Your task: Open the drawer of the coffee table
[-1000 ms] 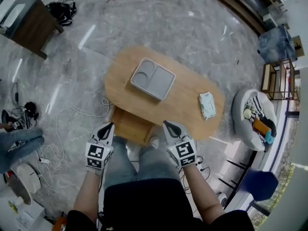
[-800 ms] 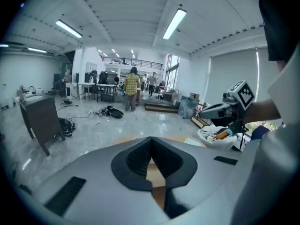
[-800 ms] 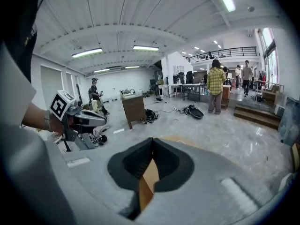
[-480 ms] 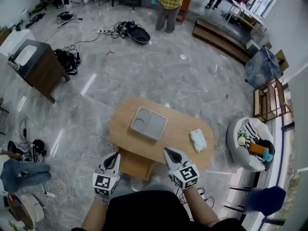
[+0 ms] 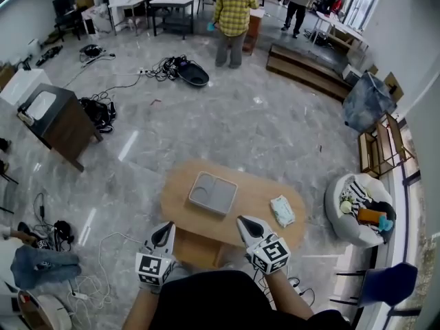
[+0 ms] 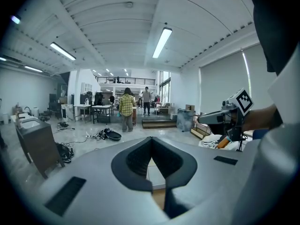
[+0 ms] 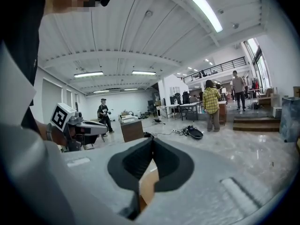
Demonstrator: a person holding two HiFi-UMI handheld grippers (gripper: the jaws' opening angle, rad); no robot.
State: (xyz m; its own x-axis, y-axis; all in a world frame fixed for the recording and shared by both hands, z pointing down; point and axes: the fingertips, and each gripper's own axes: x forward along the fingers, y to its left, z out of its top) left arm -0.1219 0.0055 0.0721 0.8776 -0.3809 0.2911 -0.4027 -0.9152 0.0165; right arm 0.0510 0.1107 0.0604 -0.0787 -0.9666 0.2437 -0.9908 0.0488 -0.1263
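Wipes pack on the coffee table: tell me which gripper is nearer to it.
Right. In the head view the right gripper sits just left of the wipes pack, by the coffee table near edge; the left gripper is farther left.

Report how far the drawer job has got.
Done, it seems: the drawer juts out from under the table. In hand: nothing; the left claw and right claw are shut and empty, clear of it. Left: nothing visible.

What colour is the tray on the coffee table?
The tray is plain grey. It shows best in the head view.
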